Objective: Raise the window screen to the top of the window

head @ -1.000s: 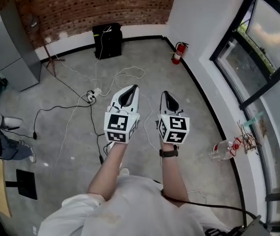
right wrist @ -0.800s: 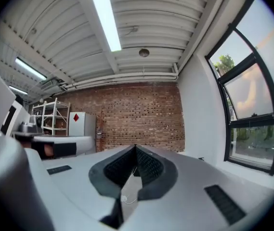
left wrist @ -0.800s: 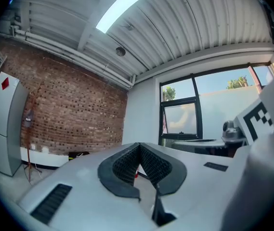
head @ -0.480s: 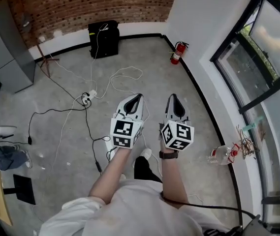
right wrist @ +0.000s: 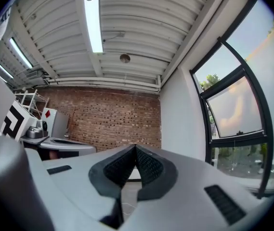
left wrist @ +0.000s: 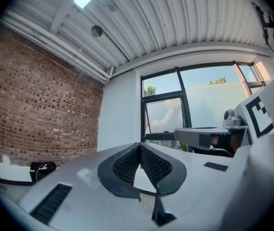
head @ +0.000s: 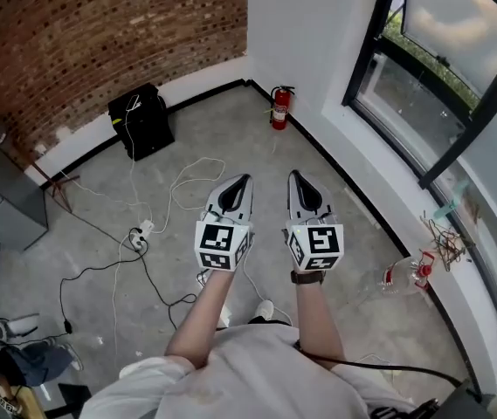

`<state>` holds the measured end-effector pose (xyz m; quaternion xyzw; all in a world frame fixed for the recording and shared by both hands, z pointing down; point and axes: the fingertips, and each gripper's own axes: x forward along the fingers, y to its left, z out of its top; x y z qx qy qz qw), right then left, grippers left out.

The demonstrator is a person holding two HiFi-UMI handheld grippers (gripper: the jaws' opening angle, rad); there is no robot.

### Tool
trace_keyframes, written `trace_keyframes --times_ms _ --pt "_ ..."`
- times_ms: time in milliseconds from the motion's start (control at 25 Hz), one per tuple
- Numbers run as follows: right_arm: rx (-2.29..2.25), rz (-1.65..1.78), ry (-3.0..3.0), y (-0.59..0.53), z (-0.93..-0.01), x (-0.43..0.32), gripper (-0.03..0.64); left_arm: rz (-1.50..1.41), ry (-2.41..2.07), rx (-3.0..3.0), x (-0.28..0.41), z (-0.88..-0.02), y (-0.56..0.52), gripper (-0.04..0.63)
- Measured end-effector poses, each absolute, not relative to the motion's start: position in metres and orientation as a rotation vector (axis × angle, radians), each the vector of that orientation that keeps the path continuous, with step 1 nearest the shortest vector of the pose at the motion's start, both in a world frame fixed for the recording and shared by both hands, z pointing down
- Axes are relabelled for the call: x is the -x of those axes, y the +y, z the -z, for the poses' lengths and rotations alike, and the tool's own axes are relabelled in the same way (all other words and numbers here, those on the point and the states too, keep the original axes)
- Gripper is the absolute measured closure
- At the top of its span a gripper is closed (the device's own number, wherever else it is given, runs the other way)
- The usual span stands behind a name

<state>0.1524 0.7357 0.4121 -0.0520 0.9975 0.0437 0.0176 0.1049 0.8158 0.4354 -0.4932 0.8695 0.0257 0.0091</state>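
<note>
The black-framed window (head: 423, 68) runs along the white wall on the right, above a low sill. I cannot tell a screen apart from its panes. Both grippers are held side by side over the concrete floor, level, pointing toward the room's corner. My left gripper (head: 245, 180) is shut with nothing in it, and so is my right gripper (head: 293, 175). In the left gripper view the shut jaw tips (left wrist: 139, 145) point toward the window (left wrist: 175, 109), still well away. In the right gripper view the shut tips (right wrist: 136, 148) face the brick wall, the window (right wrist: 233, 109) to their right.
A red fire extinguisher (head: 280, 107) stands by the wall in the corner. A black box (head: 141, 120) sits against the brick wall. Cables (head: 178, 177) and a power strip (head: 139, 232) lie on the floor at left. A plastic bottle (head: 403, 273) lies near the sill.
The view has swung toward the window wall and the corner. Both grippers have travelled along together, still side by side and shut. The grey cabinet has slid to the left edge.
</note>
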Motion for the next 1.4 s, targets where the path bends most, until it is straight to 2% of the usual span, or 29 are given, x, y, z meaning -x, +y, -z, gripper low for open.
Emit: trace_keyframes --times_ms 360,640,1000,1160,1400 --pt "0.318 -0.044 2.958 0.615 -0.427 -0.137 0.614 -0.056 2.664 1.805 -0.066 -0.478 0.681 0.597" --pt "0.481 -0.047 2.968 0.524 -0.463 -0.061 0.614 -0.114 2.338 2.075 -0.01 -0.476 0.559 0.597" --pt "0.69 -0.105 2.937 0.413 -0.43 0.036 0.614 -0.003 2.076 2.185 0.096 -0.433 0.429 0.597" --pt "0.783 -0.081 2.917 0.381 -0.433 0.053 0.614 0.016 1.925 2.296 0.107 -0.439 0.385 0.597" --pt "1.094 -0.269 2.912 0.299 -0.44 0.028 0.614 -0.041 1.814 2.429 0.083 -0.452 0.307 0.597"
